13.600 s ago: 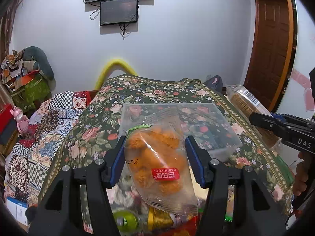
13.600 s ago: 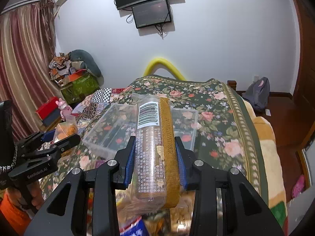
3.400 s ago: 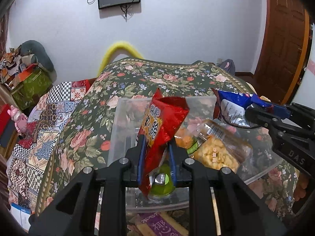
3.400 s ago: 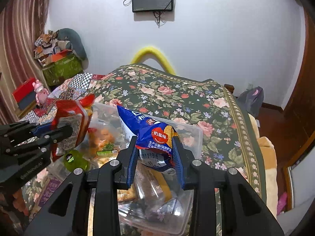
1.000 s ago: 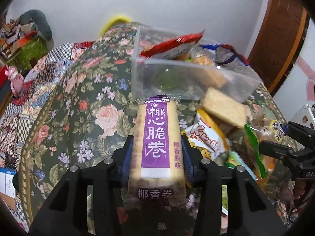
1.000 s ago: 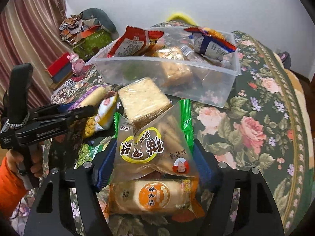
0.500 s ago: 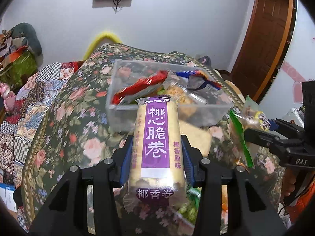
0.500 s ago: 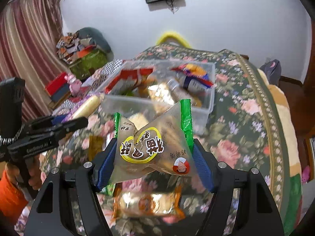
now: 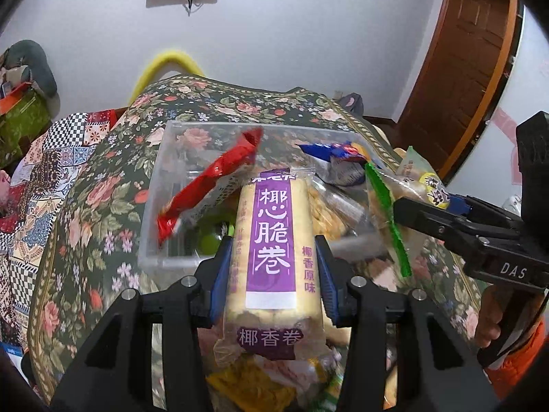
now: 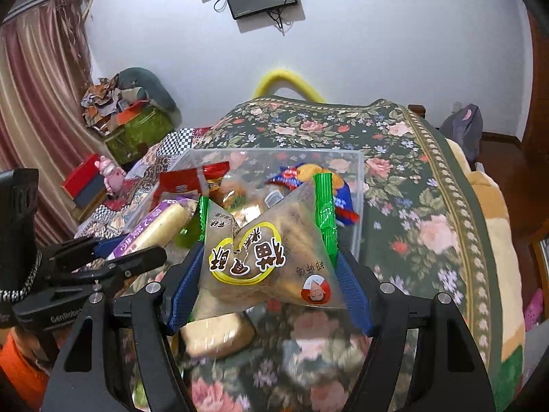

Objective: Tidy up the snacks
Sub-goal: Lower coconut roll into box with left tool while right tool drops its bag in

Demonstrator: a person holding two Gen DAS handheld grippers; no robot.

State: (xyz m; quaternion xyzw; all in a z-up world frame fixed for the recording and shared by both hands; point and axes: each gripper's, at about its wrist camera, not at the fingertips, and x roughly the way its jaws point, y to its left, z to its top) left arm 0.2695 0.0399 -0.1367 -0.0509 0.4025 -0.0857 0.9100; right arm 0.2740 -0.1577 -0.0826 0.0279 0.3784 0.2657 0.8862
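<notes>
Both tongs are clenched on snacks ahead of the clear plastic bin (image 9: 151, 240): left tongs (image 9: 274, 274) on a purple-labelled coconut roll pack (image 9: 274, 240), right tongs (image 10: 271, 274) on a green-edged triangular pack (image 10: 274, 250). The bin looks crowded — either pack could catch the red packet (image 9: 209, 185) or slide off onto the floral bedspread (image 10: 429, 233).

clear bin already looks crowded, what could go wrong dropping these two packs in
The clear bin already holds a red packet standing on edge, so the purple-label roll might land on it and slide out. The right gripper holds a puffy green-edged bag; the two grippers could bump over the bin.
</notes>
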